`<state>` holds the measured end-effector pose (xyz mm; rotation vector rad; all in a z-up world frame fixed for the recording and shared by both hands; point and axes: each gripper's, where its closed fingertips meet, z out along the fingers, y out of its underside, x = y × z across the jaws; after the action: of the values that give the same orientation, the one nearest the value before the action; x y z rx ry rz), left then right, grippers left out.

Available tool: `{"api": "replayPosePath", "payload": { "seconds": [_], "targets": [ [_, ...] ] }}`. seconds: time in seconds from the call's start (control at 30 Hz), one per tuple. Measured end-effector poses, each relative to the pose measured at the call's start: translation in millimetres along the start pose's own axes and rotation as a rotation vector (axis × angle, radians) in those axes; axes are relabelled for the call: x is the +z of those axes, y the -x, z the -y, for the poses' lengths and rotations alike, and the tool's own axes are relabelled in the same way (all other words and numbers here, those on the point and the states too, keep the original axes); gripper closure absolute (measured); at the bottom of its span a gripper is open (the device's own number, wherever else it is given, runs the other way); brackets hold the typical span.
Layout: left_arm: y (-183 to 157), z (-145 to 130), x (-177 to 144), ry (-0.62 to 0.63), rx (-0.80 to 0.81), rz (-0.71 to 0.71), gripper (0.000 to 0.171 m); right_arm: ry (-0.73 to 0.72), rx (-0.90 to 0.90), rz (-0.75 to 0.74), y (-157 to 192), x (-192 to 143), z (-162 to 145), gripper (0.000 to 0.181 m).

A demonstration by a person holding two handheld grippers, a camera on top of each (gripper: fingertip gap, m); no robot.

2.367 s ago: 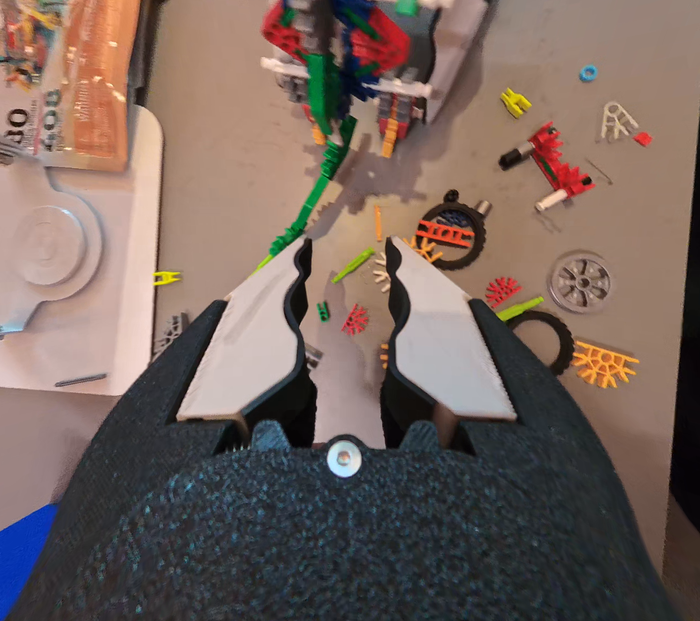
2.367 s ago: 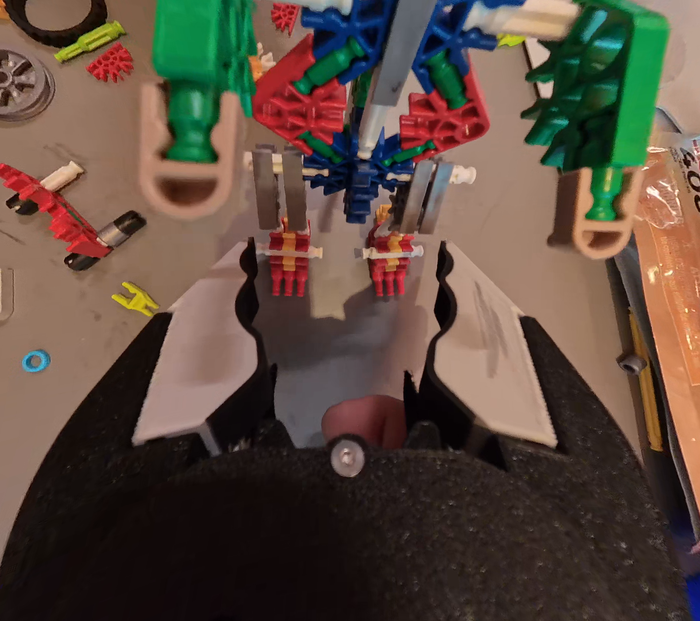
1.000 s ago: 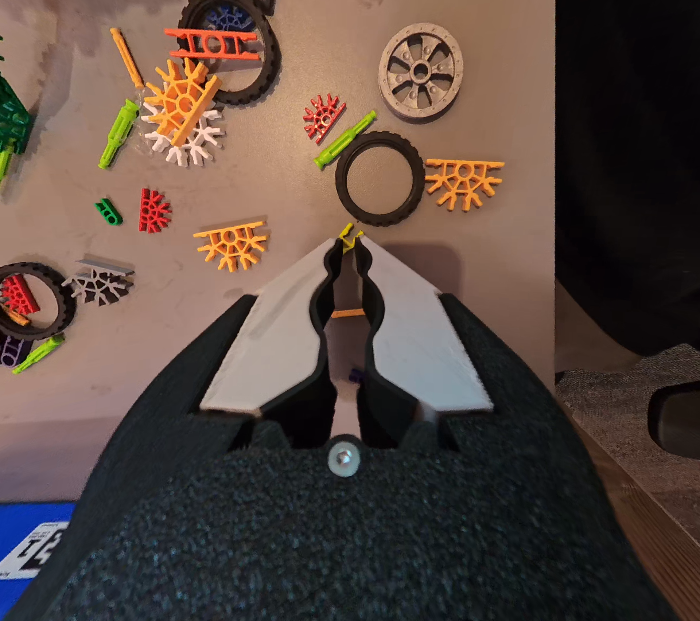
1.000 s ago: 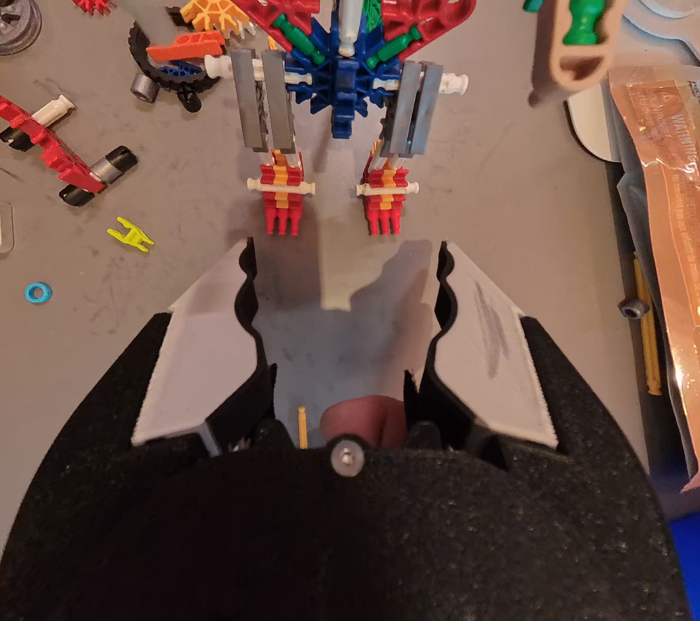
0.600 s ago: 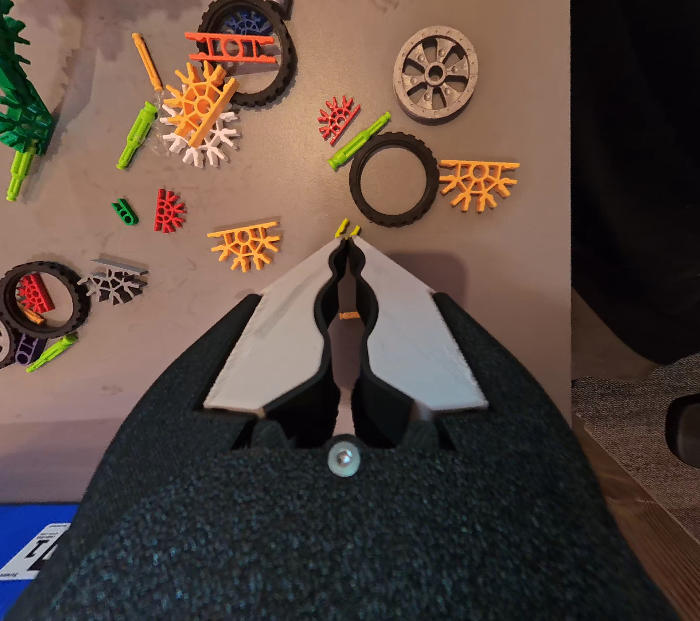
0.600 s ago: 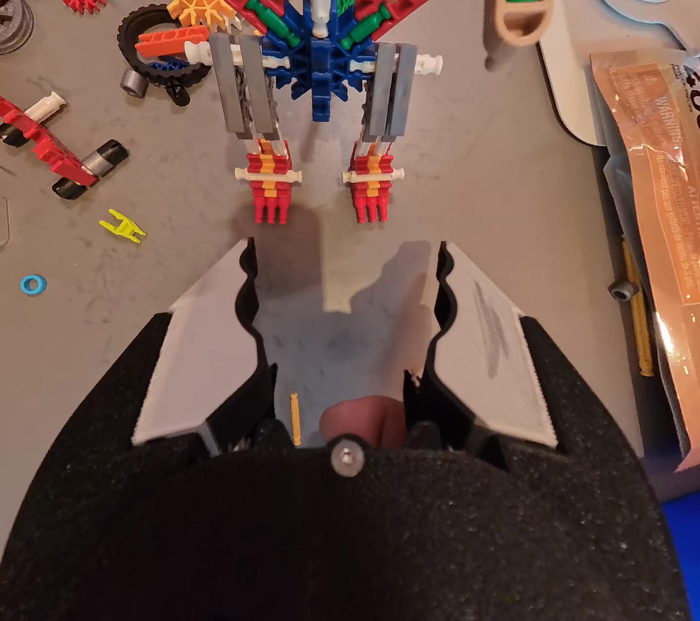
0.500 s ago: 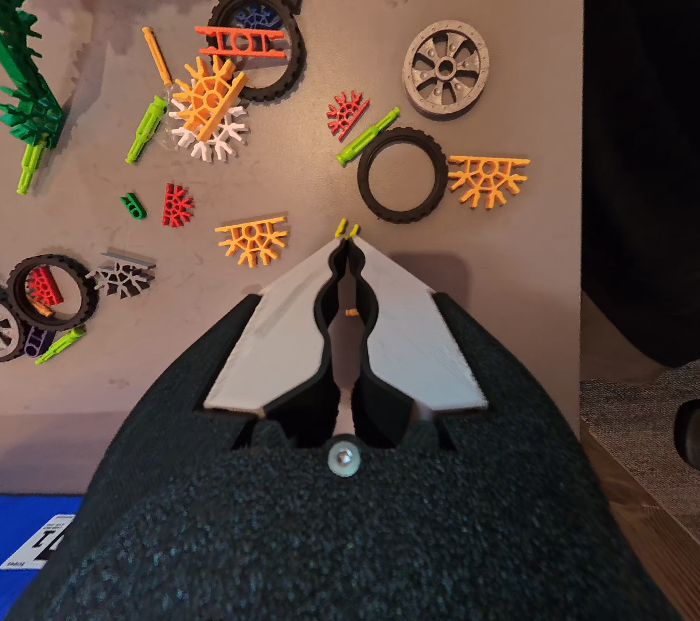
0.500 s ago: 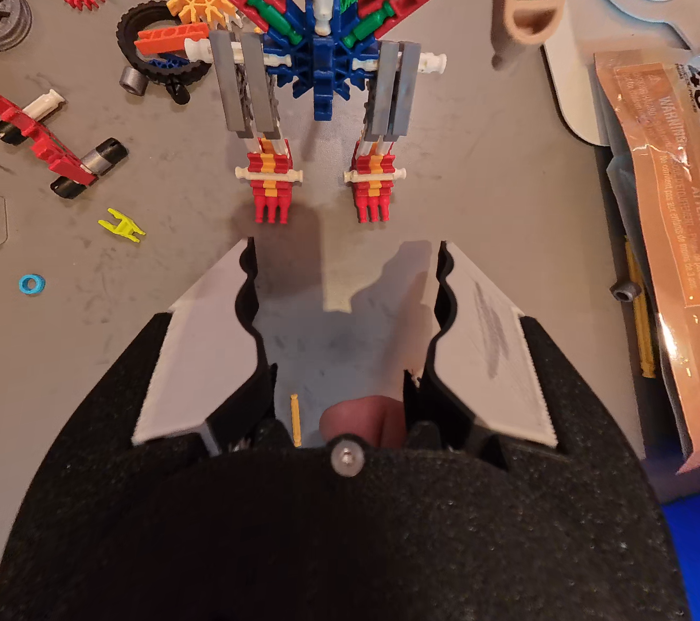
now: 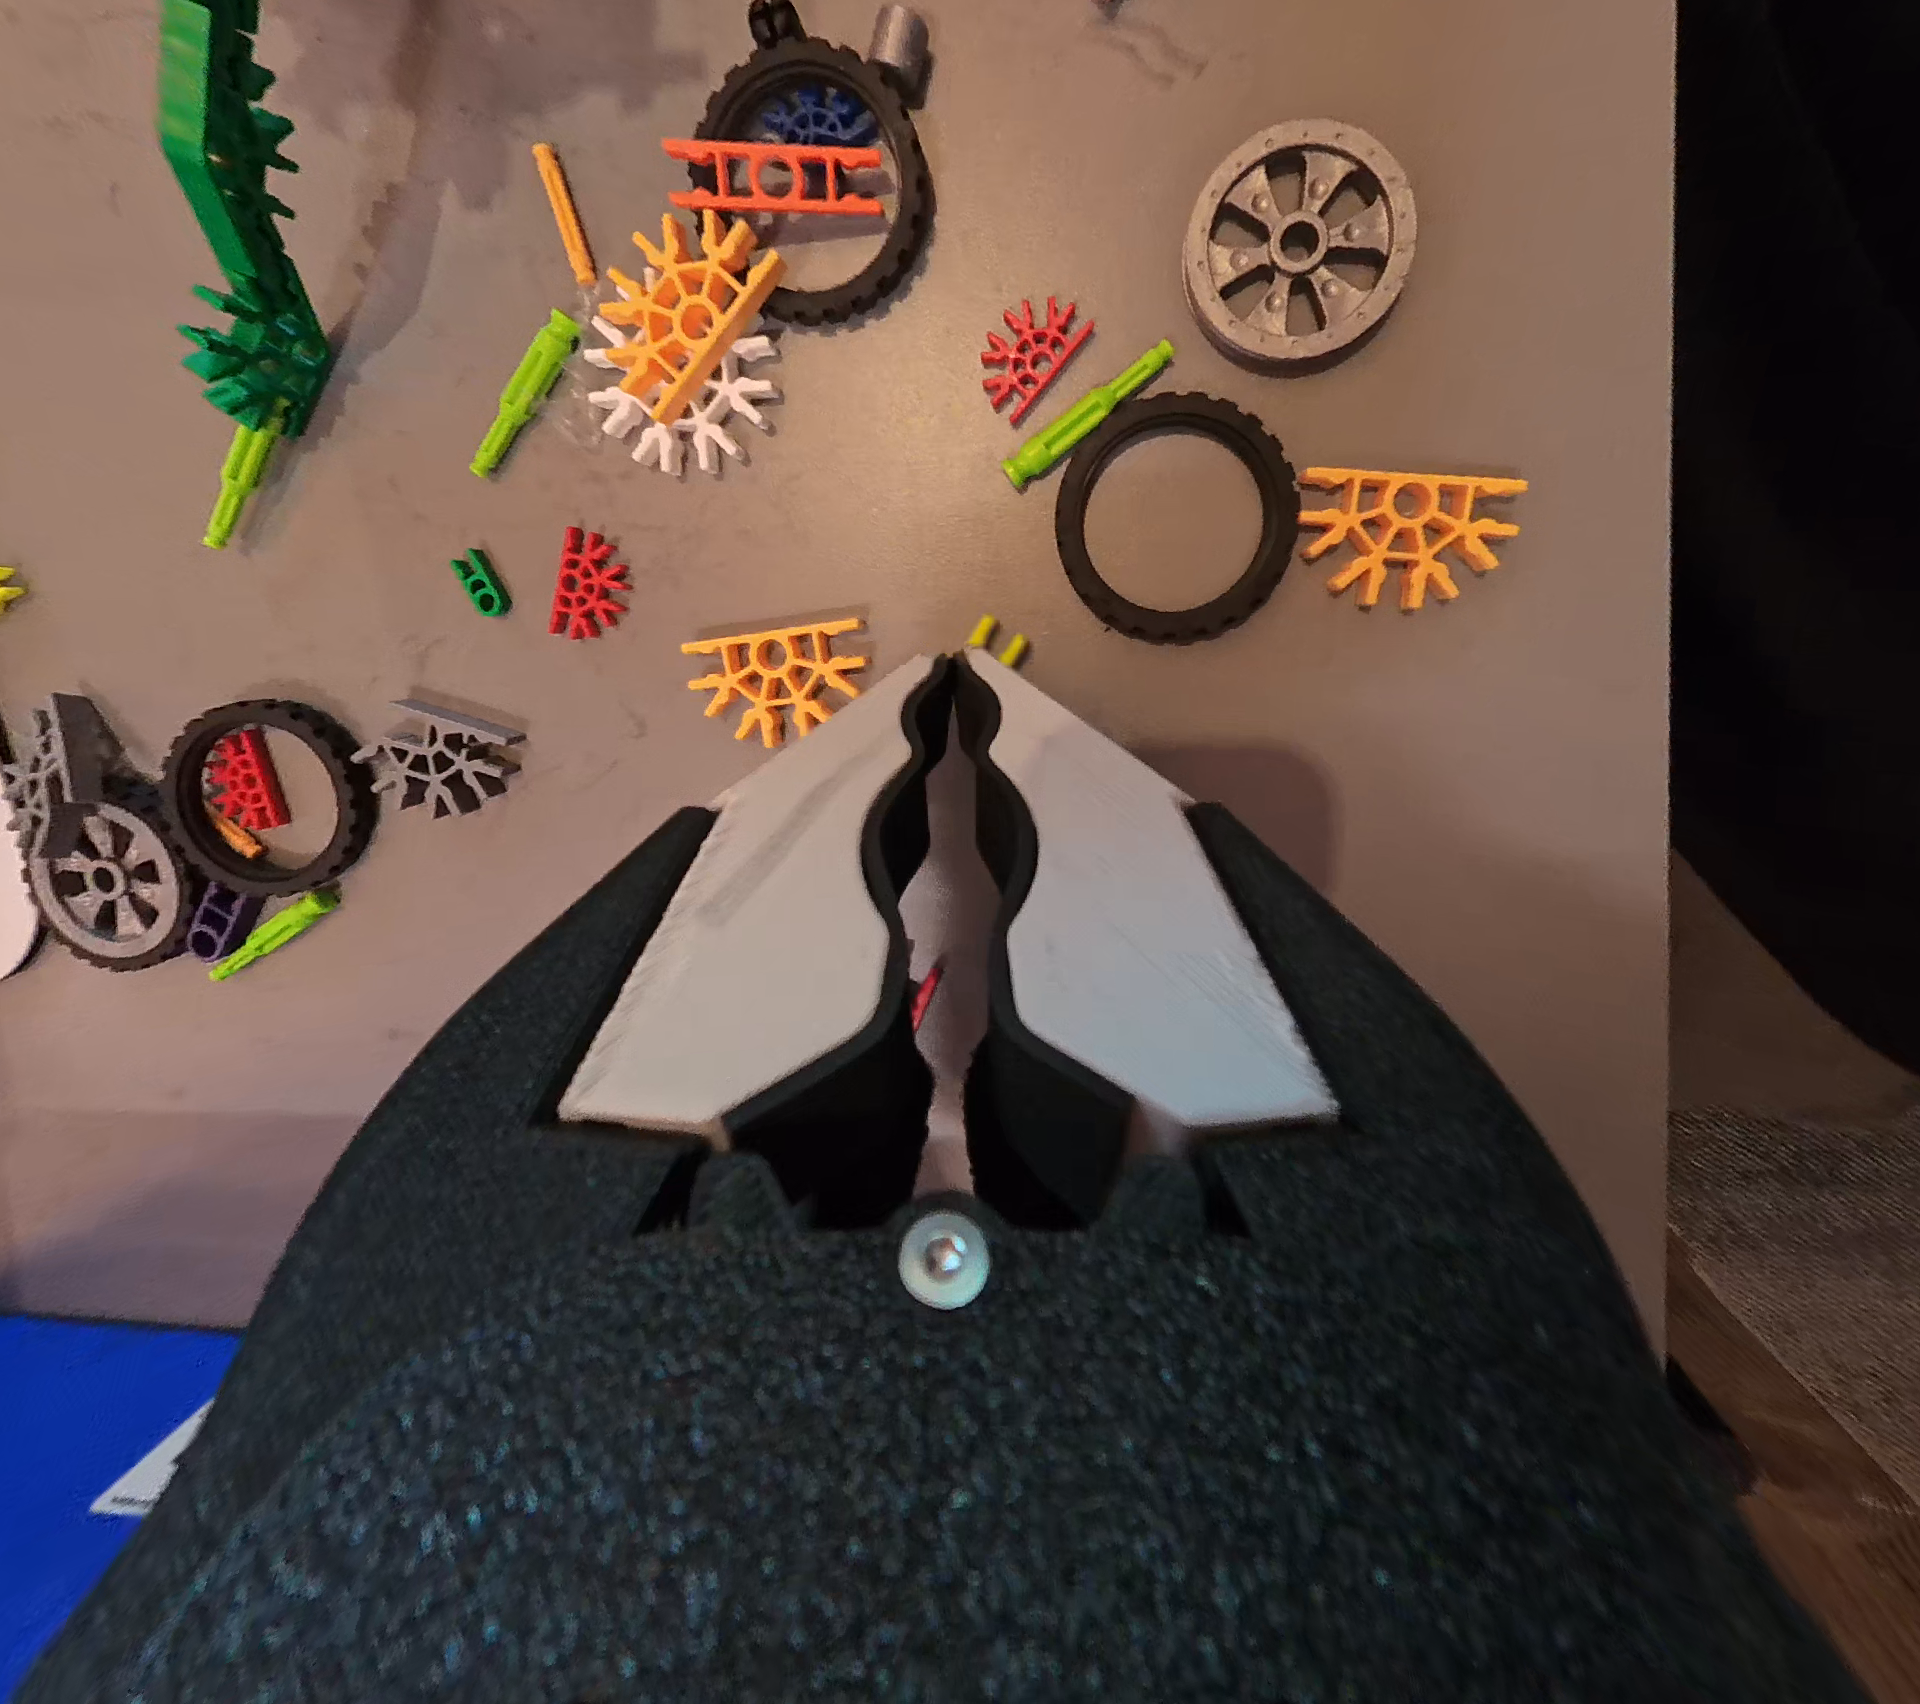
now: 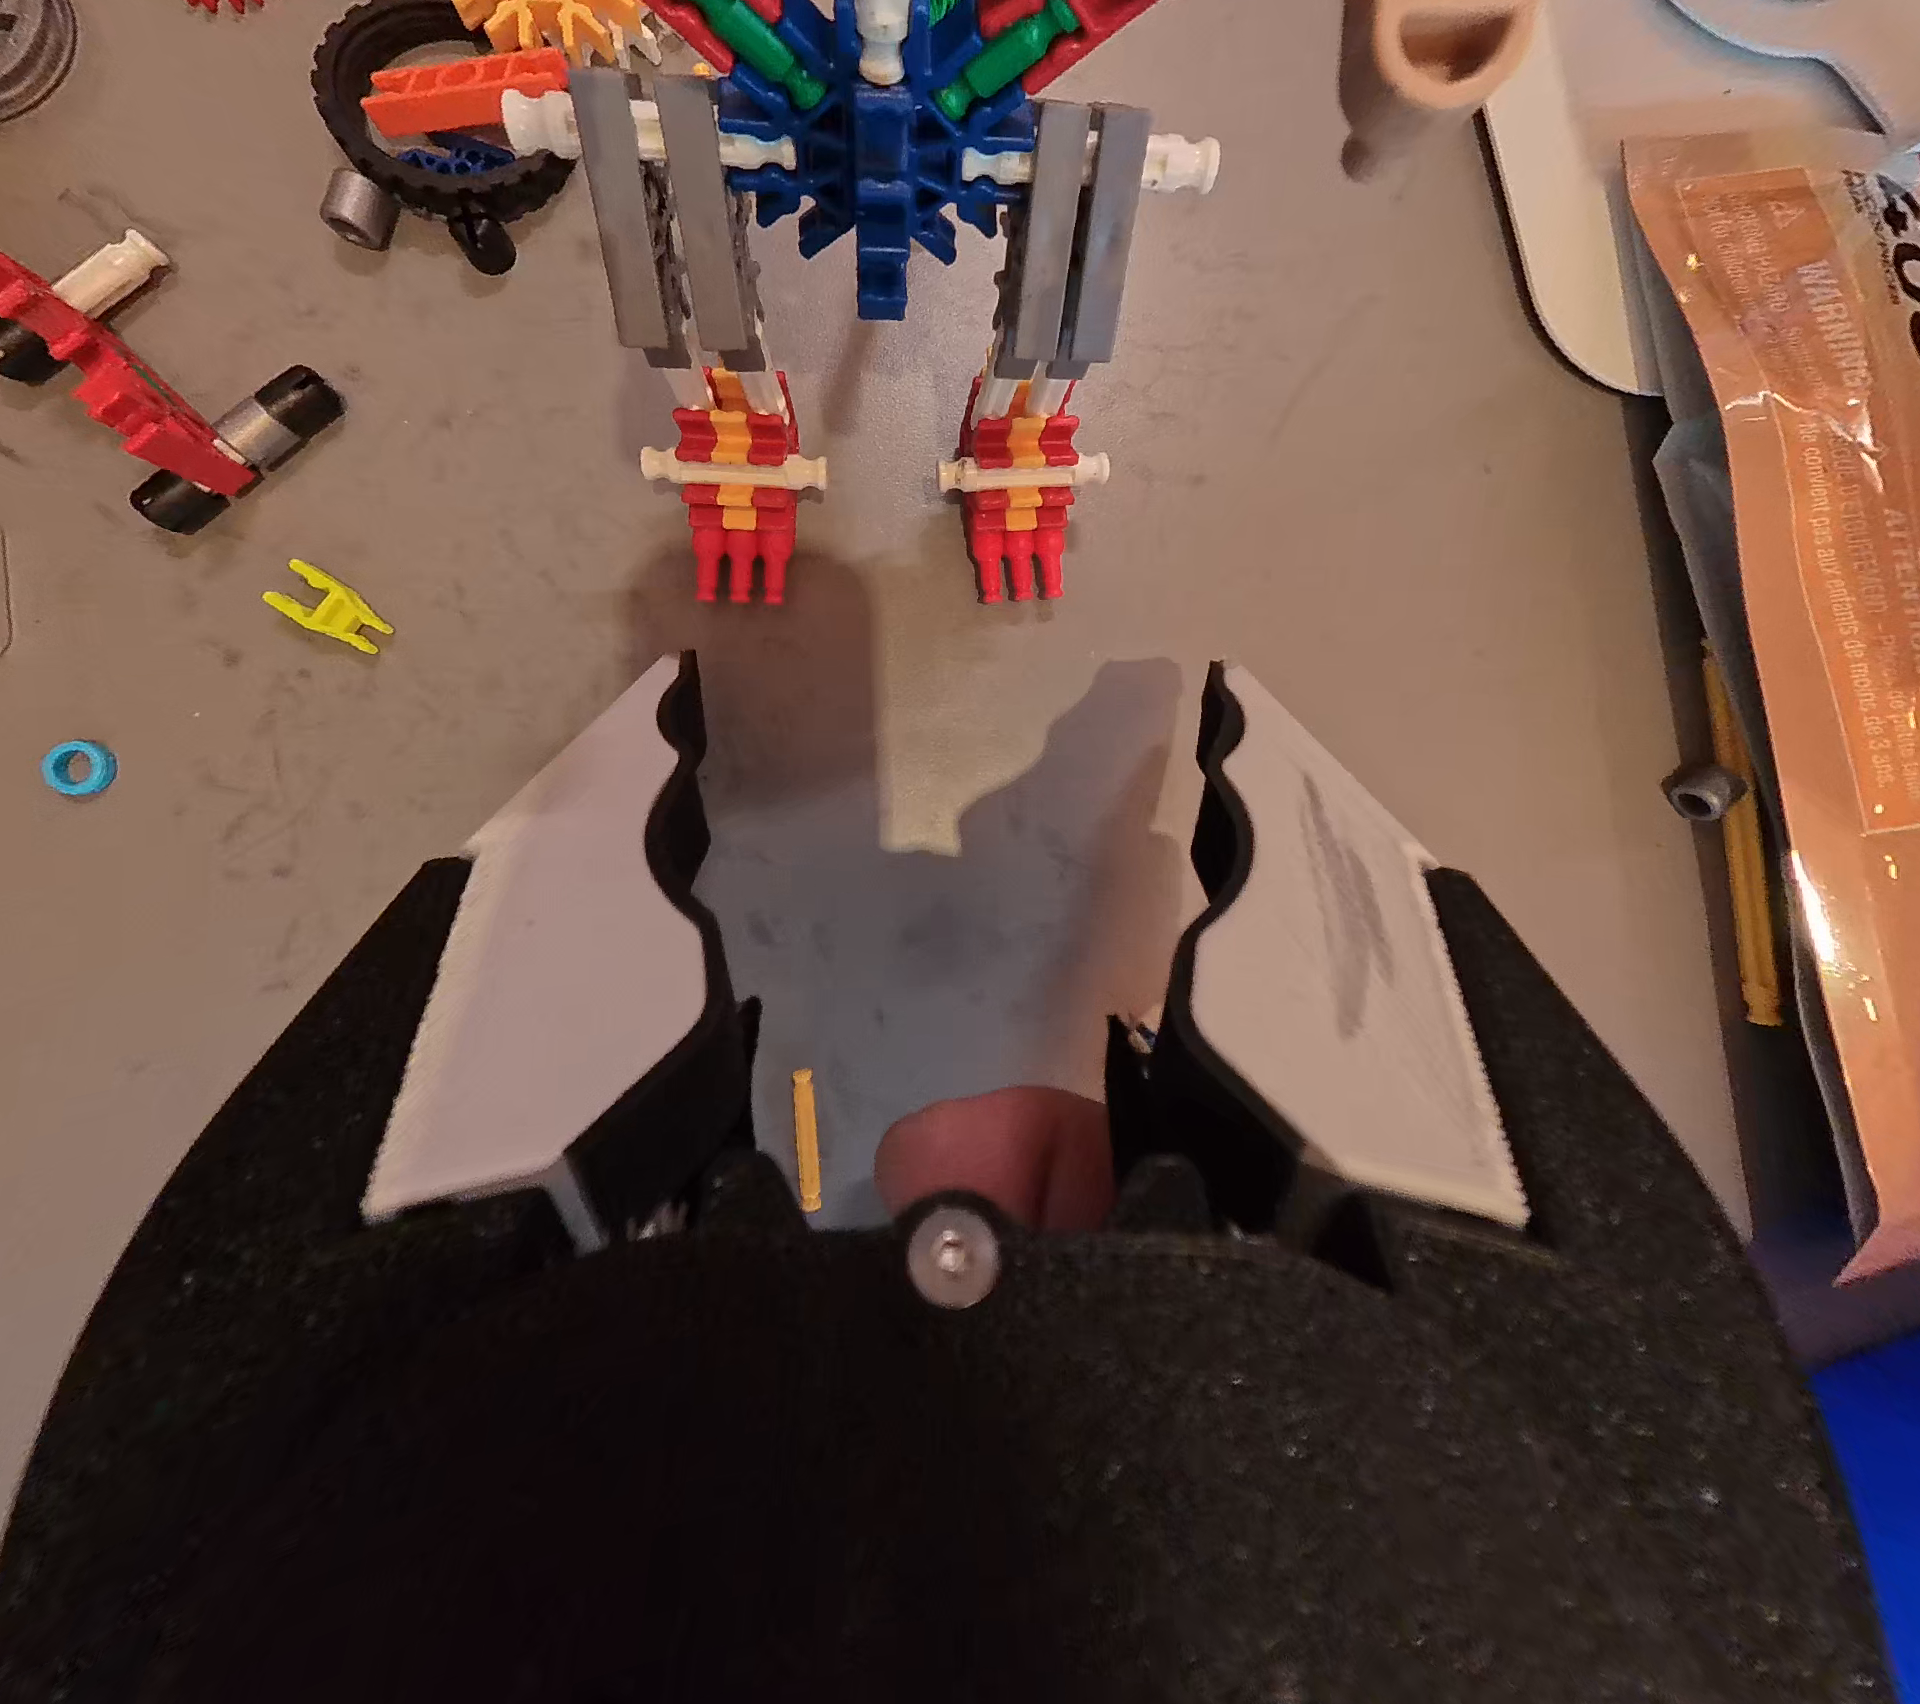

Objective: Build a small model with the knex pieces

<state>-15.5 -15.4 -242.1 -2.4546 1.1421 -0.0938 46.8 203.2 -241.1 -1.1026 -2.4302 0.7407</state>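
Note:
My left gripper (image 9: 954, 667) is shut on a small yellow clip piece (image 9: 995, 638); only its two prongs stick out past the fingertips. It hovers over the grey table (image 9: 1455, 771) between an orange fan connector (image 9: 774, 672) and a black tyre (image 9: 1174, 516). My right gripper (image 10: 948, 678) is open and empty, just in front of a standing toy figure (image 10: 868, 137) built of blue, red, grey and green construction pieces, close to its two red feet (image 10: 740, 501). The figure's green tail (image 9: 223, 127) shows in the left wrist view.
Loose parts lie around: a grey wheel hub (image 9: 1299, 252), a tyre with an orange ladder piece (image 9: 821, 168), a red axle assembly (image 10: 135, 418), a yellow clip (image 10: 330, 607), a blue ring (image 10: 78, 768). An orange plastic bag (image 10: 1808, 615) lies right. The table edge (image 9: 1671, 615) drops off right. My right fingertips sit around 25 centimetres from my left ones. My left gripper's tips are some 4 centimetres from the orange fan connector (image 9: 774, 672).
The left gripper swung from the figure to the loose parts, closed on the yellow clip and lifted it. The right gripper drew back from the figure, staying open.

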Motion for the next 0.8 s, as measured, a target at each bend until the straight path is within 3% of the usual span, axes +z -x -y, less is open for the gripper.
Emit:
{"api": "replayPosePath", "payload": {
  "seconds": [0.4,0.8],
  "targets": [
    [6.9,1.7,-6.6,-0.033,-0.015,0.026,0.171,0.006,-0.007,-0.001,0.7,-0.2,-1.1,0.087],
    [-3.5,-4.3,-4.2,-0.013,-0.018,-0.030,0.157,0.014,-0.014,0.006,2.9,2.5,-2.6,0.087]
  ]
}}
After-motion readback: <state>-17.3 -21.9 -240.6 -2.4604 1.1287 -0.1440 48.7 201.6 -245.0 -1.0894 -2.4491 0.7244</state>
